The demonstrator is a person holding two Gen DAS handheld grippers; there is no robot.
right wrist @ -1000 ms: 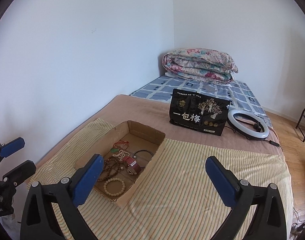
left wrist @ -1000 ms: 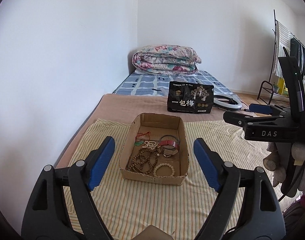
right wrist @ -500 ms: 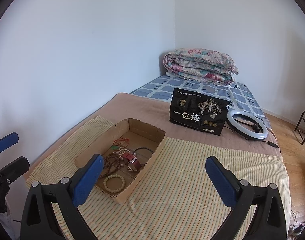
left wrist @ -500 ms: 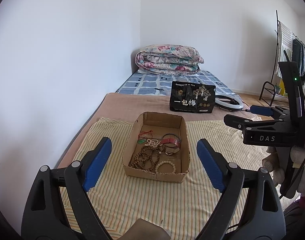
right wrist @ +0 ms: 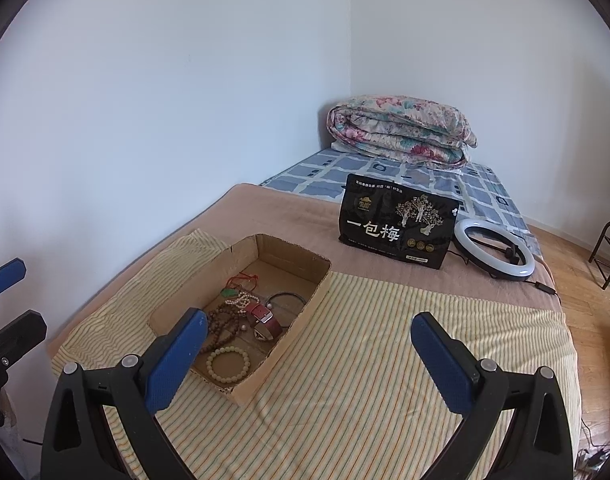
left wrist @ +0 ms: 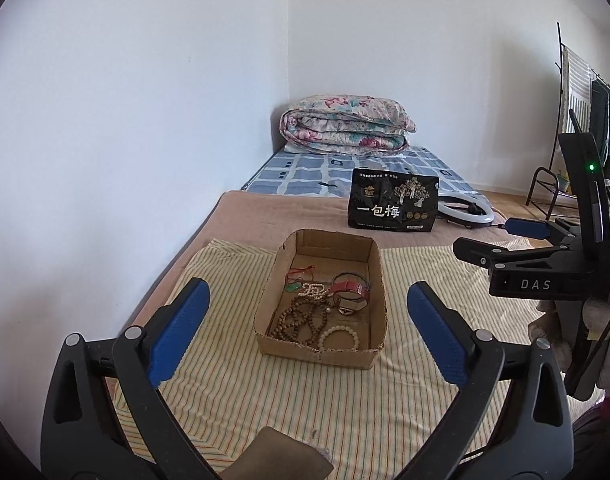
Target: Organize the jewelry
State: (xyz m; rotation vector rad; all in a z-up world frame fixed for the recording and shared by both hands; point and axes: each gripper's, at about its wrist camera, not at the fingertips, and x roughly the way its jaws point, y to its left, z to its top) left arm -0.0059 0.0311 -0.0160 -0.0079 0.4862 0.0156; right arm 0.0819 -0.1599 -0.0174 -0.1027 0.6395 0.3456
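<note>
Left wrist view, left hand-held gripper just spread wide, empty, right hand-held gripper apart, jewelry box ahead

Brown cardboard box; yellow striped cloth; black bag, white lettering; floral quilt; blue-checked sheet.

The left gripper has just been opening its jaws; nothing is between them. Ahead, a cardboard box sits on the bed's striped cloth, holding bead bracelets (one pale) and a red-strapped watch. The right gripper hovers near the bed's right edge.
</note>
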